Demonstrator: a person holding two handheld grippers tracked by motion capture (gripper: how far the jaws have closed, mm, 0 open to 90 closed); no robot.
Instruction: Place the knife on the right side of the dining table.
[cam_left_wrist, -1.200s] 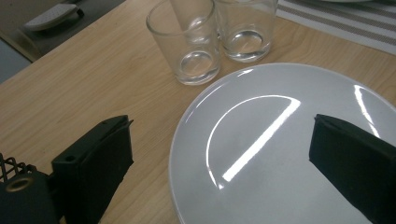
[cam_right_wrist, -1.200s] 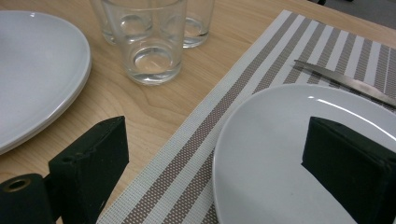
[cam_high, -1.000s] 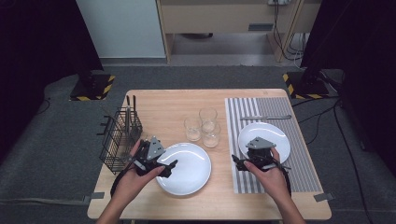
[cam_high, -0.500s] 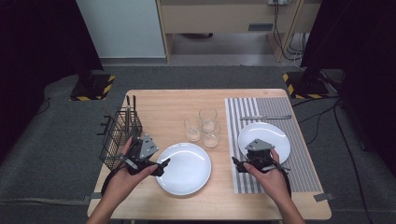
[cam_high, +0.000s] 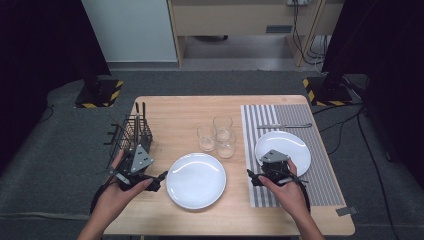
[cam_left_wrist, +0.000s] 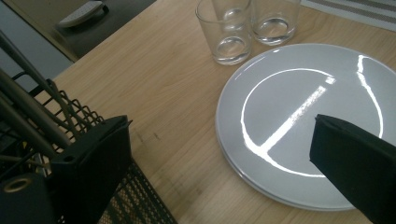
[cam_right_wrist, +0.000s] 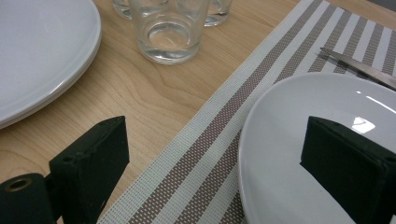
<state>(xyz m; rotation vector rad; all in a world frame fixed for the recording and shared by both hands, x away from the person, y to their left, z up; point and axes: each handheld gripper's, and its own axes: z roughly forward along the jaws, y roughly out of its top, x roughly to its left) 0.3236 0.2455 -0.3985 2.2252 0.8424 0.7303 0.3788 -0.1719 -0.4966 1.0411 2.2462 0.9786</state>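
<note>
Left tool had drawn back leftward off the central plate toward the wire basket, jaws spread, holding nothing; likely heading for cutlery. Right tool hung released at the mat plate's near rim. Central plate: glossy, bare, mid-desk.

Glossy white ceramic plate, clear glass tumblers, matt wood table, woven striped cloth mat, blk wire-mesh metal basket.
</note>
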